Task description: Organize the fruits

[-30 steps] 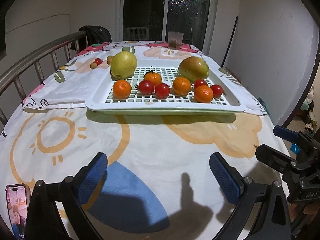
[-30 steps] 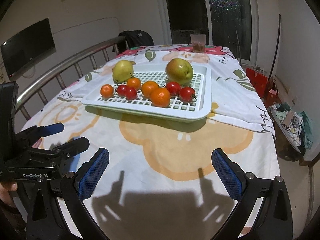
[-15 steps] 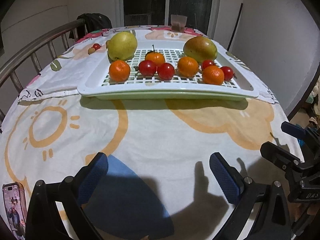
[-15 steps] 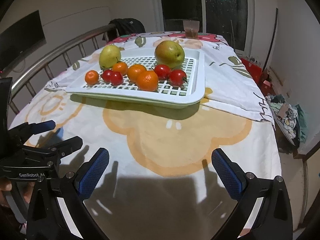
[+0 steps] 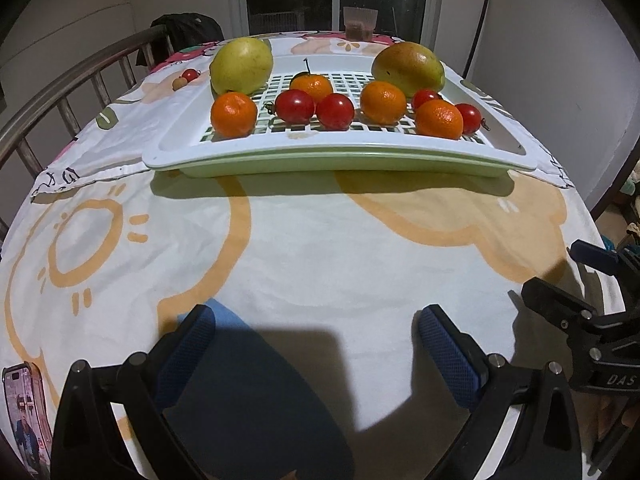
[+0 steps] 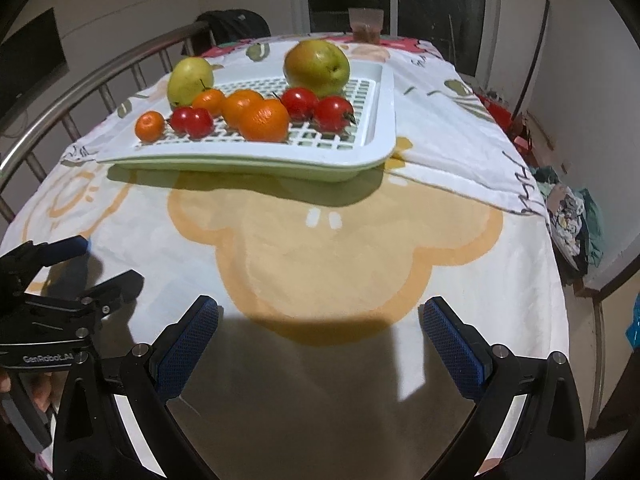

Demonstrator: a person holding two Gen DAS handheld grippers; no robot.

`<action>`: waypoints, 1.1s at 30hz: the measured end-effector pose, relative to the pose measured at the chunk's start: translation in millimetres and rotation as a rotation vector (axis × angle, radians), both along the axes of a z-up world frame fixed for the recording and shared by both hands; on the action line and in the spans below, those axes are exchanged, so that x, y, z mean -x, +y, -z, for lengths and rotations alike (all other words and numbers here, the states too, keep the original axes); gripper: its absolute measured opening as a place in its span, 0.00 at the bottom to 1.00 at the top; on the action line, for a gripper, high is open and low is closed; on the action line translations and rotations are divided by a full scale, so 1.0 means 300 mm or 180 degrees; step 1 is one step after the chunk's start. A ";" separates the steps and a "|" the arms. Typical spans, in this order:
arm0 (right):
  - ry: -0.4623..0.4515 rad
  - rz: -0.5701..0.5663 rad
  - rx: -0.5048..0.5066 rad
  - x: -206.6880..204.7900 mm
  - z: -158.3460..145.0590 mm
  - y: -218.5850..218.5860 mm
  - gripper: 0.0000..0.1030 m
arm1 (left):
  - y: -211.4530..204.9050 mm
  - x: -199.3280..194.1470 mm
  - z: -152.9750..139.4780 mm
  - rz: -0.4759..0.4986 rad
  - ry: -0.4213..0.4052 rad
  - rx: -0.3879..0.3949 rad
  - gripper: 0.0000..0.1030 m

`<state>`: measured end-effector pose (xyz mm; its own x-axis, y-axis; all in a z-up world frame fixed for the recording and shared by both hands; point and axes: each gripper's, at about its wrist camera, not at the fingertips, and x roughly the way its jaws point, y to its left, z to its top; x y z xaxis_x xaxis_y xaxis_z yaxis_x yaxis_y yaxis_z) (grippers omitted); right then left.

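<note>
Left wrist view shows our left gripper [image 5: 316,340] low over the cloth [image 5: 320,248], jaws spread wide with nothing between them, pointed at the tray [image 5: 328,148]. Our right gripper [image 6: 320,332] hangs the same way beside it, jaws also spread and empty, so both are free to take a fruit.

All but two small fruits lie on the tray's slotted grid, which keeps round things from rolling far. A yellow pear [image 5: 242,65] sits at the far left corner and a second, redder pear [image 5: 408,68] at the far right; we judge these big ones are set at the back so they do not block reach to the small ones. In front of them, four tangerines [image 5: 234,114] and four tomatoes [image 5: 295,106] stand mixed in a loose row, some touching, not grouped by kind. Two small fruits [image 5: 185,79] lie off the tray on the cloth, just left of the yellow pear.

We judge the sorting is unsettled: tangerines and tomatoes alternate, and the strays are outside. Whether that row is meant as final, we cannot tell. A cup [image 5: 360,23] stands at the table's far edge, well apart, and a phone [image 5: 26,412] lies near our left gripper.
</note>
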<state>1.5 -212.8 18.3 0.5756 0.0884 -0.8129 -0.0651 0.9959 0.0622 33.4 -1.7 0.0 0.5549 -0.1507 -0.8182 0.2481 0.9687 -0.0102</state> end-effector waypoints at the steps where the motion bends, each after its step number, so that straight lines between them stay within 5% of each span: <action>1: 0.0022 0.0013 0.0007 -0.002 0.004 -0.002 1.00 | -0.001 -0.002 0.000 0.0000 -0.0001 -0.0004 1.00; 33: 0.0070 0.0051 0.0197 -0.003 0.013 0.010 1.00 | -0.001 -0.002 0.000 0.0007 0.0009 0.0006 1.00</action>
